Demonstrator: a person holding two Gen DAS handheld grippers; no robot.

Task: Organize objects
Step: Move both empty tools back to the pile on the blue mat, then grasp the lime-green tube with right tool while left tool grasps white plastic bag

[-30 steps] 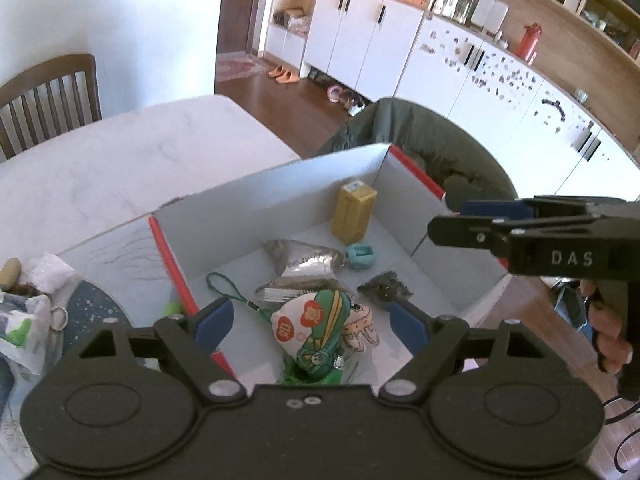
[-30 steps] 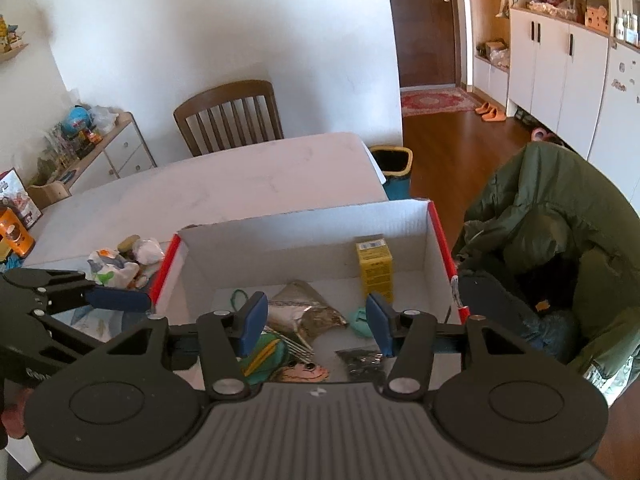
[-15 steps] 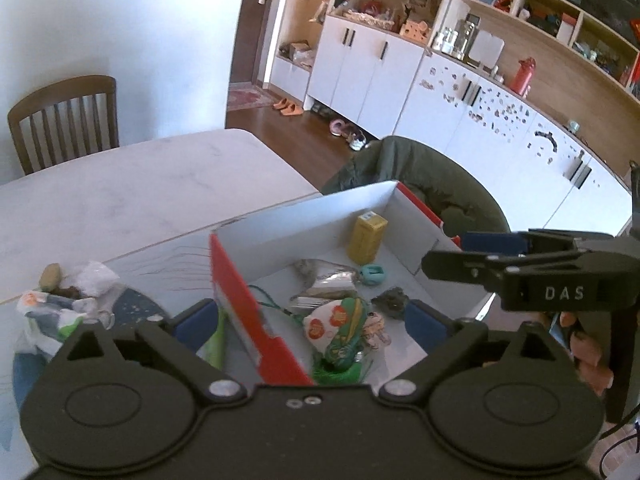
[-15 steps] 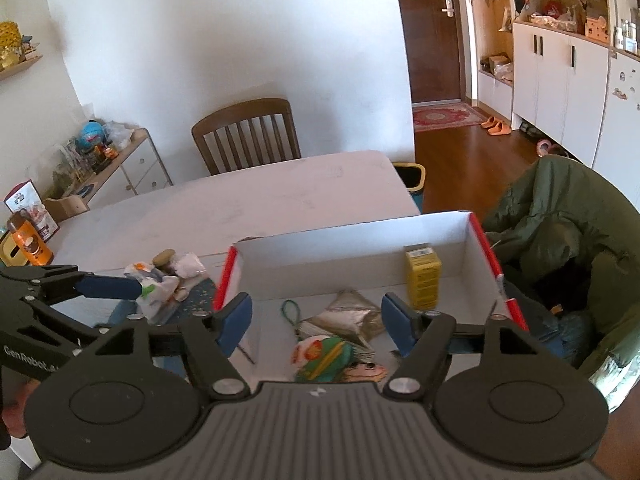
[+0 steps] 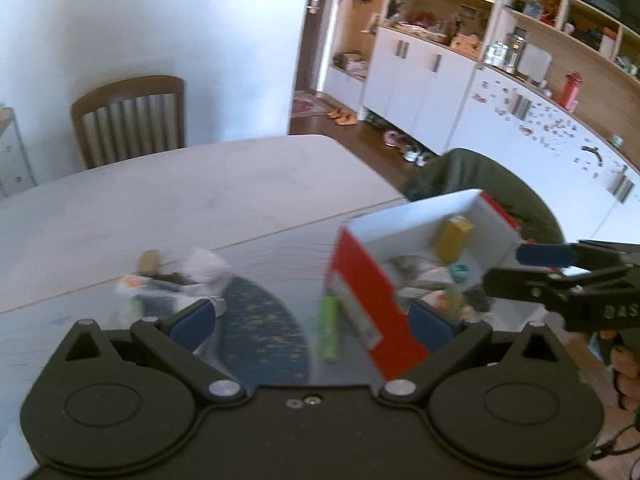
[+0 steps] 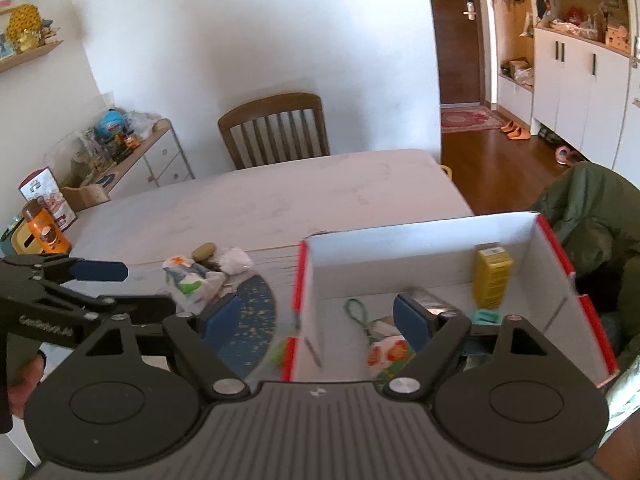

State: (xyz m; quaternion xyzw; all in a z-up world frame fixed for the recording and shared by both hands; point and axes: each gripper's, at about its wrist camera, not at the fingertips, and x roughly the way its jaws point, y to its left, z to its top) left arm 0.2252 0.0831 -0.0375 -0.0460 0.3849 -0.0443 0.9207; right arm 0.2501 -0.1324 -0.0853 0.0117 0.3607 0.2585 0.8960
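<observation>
Both grippers, left [image 5: 310,318] and right [image 6: 316,318], hover wide open and empty above a table [image 6: 256,204], where a red-sided box [image 6: 432,256] already holds several small items while a green tube [image 5: 330,328] and bag clutter [image 6: 196,280] wait outside it.

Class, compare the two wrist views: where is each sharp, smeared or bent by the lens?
Left wrist view: motion blur smears the red-edged box and the green tube, while the left gripper stays sharp. Right wrist view: crisper overall, slight smear at the box's near wall; the fisheye bows the door frame and darkens the corners.
</observation>
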